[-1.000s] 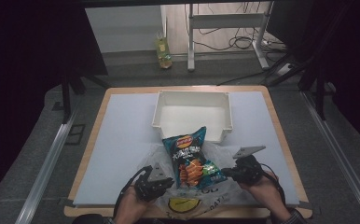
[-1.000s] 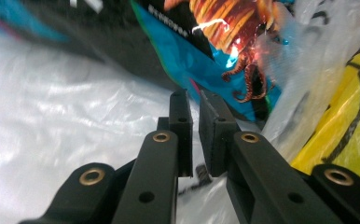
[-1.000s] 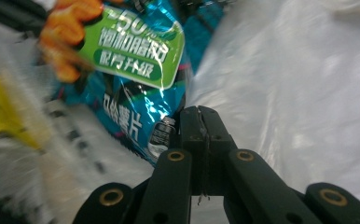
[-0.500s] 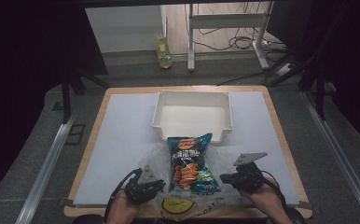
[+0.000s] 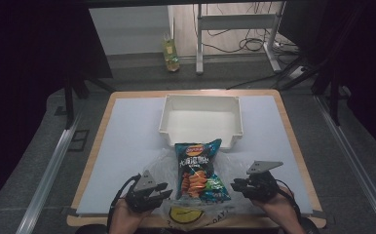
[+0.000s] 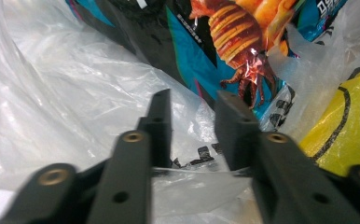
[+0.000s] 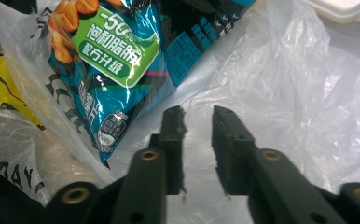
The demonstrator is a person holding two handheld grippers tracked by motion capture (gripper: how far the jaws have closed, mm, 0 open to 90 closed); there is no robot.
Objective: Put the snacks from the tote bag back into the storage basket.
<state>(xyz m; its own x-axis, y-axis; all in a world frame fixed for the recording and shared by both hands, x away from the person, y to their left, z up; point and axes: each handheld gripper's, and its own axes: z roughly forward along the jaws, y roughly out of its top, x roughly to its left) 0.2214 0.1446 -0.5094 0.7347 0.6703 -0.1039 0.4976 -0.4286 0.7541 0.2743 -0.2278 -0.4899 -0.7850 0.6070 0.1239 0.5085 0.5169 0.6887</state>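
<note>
Blue-and-black foil crisps bag w/ orange print (image 5: 198, 170) is lying at the near-centre of the pale grey table mat (image 5: 127, 146), its top edge touching the front wall of the white rectangular plastic bin (image 5: 201, 121), its lower half sitting on a crumpled clear thin plastic bag w/ a yellow printed patch (image 5: 186, 214). That plastic is spreading out both sides of the crisps bag and is reaching the near wooden table edge (image 5: 93, 222).

Left black two-jaw gripper (image 5: 162, 191) is sitting just left of the crisps bag's lower edge. In the left gripper view its jaws have just been opening; they're standing apart w/ a gap, and a fold of the clear film (image 6: 75, 116) is lying between them, no pad seen pressing on it. The crisps bag (image 6: 201, 56) is just ahead of the tips, yellow patch (image 6: 350, 121) off to the side.

Right black two-jaw gripper (image 5: 235, 185) is sitting just right of the bag's lower corner. Its jaws have just been opening too; the right gripper view is showing them parted over clear film (image 7: 280, 84), nothing pinched. Crisps bag (image 7: 117, 60) is lying beside the tips; bin corner (image 7: 350, 9) farther off.

Room: mat is lying bare to the L and R of the bin and beside both hands; bin interior is holding nothing.
</note>
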